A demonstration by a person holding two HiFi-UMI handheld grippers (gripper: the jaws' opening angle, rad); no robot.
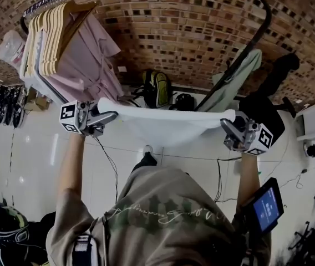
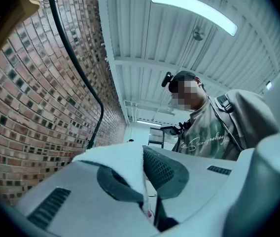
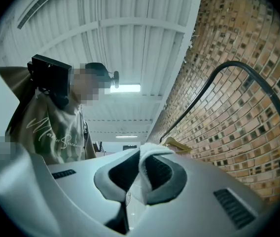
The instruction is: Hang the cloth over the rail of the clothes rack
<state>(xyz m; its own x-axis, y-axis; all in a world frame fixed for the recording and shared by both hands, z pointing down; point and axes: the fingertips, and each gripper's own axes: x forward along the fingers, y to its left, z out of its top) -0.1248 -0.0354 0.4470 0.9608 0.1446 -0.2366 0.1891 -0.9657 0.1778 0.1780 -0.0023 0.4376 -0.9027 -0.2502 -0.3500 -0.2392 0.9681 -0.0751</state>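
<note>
left gripper point(image 1: 108, 116) and right gripper point(image 1: 228, 126) are held up on raised forearms, tips angled slightly upward and turned inward. both jaw pairs are closed, each clamping the cloth point(image 1: 163, 121) between its pads.

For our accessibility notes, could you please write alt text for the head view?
A white cloth is stretched between the left gripper and right gripper, both shut on its ends, not yet over the black rack rail. Wooden hangers and pink garments hang at left before a brick wall.

Head view looks steeply down toward the far brick wall point(image 1: 202, 15); 2 close gripper views tilt upward, sharing that wall and rail point(image 3: 233, 63).
</note>
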